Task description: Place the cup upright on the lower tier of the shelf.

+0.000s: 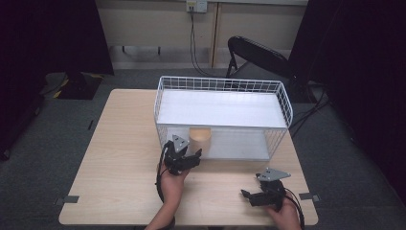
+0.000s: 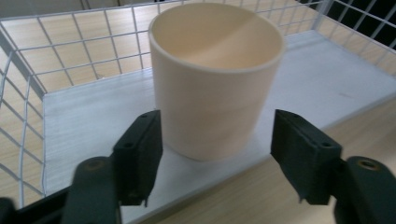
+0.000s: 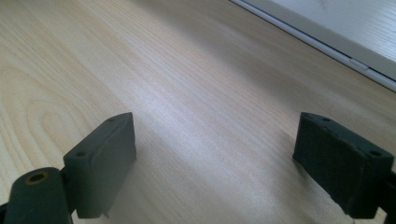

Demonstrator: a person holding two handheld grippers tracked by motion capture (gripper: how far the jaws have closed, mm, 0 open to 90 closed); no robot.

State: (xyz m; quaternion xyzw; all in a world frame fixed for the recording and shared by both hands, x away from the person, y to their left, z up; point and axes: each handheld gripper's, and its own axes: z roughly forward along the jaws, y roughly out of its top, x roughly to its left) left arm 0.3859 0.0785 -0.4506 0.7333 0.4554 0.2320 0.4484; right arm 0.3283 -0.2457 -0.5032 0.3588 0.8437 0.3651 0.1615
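While the left gripper (image 2: 215, 154) stands with its jaws spread wide, the cream cup (image 2: 217, 79) sits upright between them on the lower white shelf (image 2: 93, 116) of the wire rack (image 1: 222, 86), close to the shelf's front edge. One finger (image 2: 140, 154) almost touches the cup's wall; the other finger (image 2: 299, 154) stands well clear of it, so the cup lies off-centre in the gap and nothing is gripped. Judging by this, the step in hand is either a grasp about to close or a release just made; I cannot tell which. To do a grasp well, the gripper should shift sideways until the cup is midway between the fingers, go in a little deeper so the pads meet the wall near its middle height, then close squarely; a lopsided close could push the cup along the shelf or tip it. The wire sides of the rack stand apart from the fingers on both sides, leaving room to move.

The right gripper (image 3: 215, 172) hangs low over the bare table, jaws wide open and empty, with the rack's white base edge (image 3: 327, 42) ahead of its fingers.

The table (image 1: 124, 153) is pale wood with visible grain. Beyond it lie grey carpet, dark curtains at both sides, a folding chair (image 1: 258, 52) behind the rack, and a wall socket (image 1: 196, 5) with a cable hanging down.
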